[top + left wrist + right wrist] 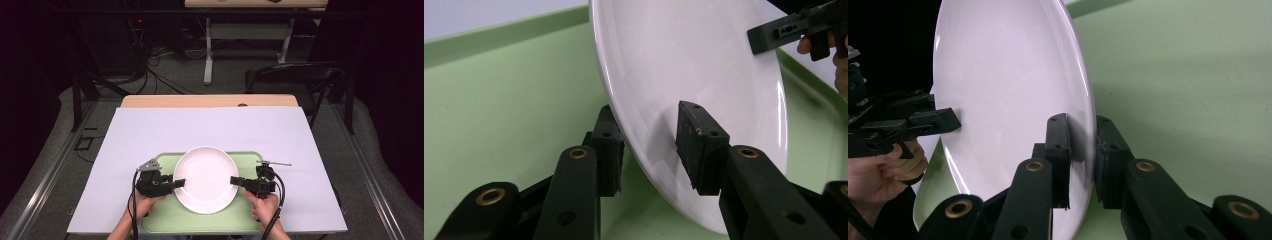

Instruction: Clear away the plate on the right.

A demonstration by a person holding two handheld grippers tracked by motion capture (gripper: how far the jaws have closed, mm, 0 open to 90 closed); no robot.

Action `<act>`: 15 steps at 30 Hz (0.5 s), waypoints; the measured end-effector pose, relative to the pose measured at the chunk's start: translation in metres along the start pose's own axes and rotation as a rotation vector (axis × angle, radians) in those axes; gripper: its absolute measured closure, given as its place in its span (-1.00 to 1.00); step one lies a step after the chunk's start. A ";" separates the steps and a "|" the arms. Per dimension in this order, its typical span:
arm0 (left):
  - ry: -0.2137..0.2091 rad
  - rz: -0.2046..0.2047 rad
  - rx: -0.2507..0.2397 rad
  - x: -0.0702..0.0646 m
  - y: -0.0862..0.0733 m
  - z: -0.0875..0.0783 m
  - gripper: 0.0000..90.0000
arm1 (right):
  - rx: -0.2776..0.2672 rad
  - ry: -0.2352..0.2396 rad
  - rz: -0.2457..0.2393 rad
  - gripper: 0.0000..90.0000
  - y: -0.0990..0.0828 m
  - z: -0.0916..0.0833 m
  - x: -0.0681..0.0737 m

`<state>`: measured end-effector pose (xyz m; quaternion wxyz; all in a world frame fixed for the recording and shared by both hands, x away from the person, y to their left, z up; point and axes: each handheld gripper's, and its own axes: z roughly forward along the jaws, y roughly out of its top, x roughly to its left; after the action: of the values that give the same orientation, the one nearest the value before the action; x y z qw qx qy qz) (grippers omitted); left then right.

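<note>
White plate (206,178) between both grippers — rim inside each one's jaws.

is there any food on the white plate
No, the white plate on the green tray is bare in the high view.

Your left gripper (179,183) is matte black, topped by a grey three-cornered plate, and a black cable trails from it past your wrist. Your right gripper (233,180) matches it, its cable looping by your hand. Up close, both have flat black links with brass-ringed pivots, and small screw holes dot the blocky pads (700,145).
</note>
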<state>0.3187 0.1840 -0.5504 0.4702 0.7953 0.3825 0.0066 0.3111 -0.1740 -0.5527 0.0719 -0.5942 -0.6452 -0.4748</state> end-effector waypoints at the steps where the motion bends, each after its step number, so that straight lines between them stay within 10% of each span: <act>1: 0.000 0.003 0.001 0.000 0.000 0.000 0.42 | 0.004 -0.005 0.003 0.77 0.000 0.001 0.000; 15: 0.025 0.003 0.014 0.001 0.000 0.003 0.37 | 0.036 -0.067 -0.068 0.67 0.003 0.005 0.005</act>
<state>0.3202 0.1823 -0.5520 0.4599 0.7990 0.3871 0.0145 0.3143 -0.1676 -0.5501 0.0447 -0.5860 -0.6757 -0.4451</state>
